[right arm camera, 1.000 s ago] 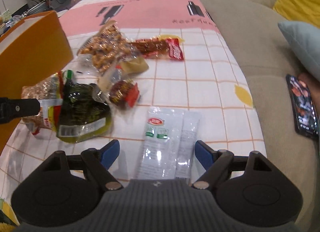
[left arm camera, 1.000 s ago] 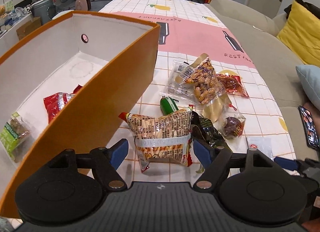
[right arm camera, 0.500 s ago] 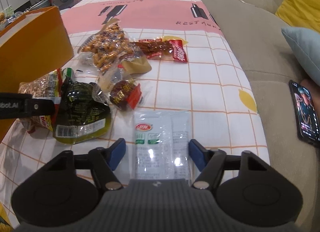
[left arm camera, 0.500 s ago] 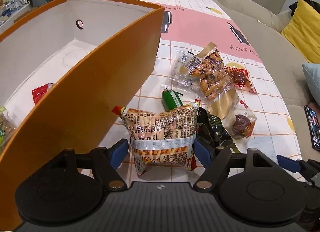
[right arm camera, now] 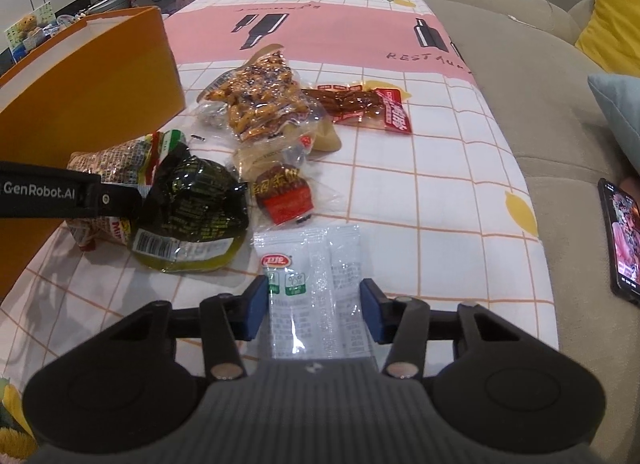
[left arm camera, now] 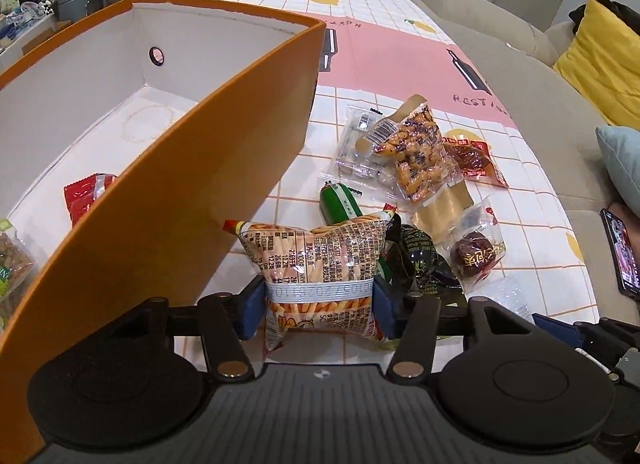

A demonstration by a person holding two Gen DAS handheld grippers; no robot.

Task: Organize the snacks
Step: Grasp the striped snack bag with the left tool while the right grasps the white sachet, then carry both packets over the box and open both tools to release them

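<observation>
Gripping a bag of stick snacks (left arm camera: 320,264) by its sides, the left claw (left arm camera: 318,306) has its blue pads pressed into the wrapper, beside the orange box (left arm camera: 168,200). The right claw (right arm camera: 314,308) straddles a clear white packet (right arm camera: 312,284) lying flat on the bench (right arm camera: 440,192); its pads sit at the packet's edges, though whether they pinch yet I cannot tell. The job looks early: only a red packet (left arm camera: 86,196) and a green-labelled bag (left arm camera: 12,268) lie in the box, while the peanuts (left arm camera: 416,152), a dark green pouch (right arm camera: 188,216) and several others wait outside.
</observation>
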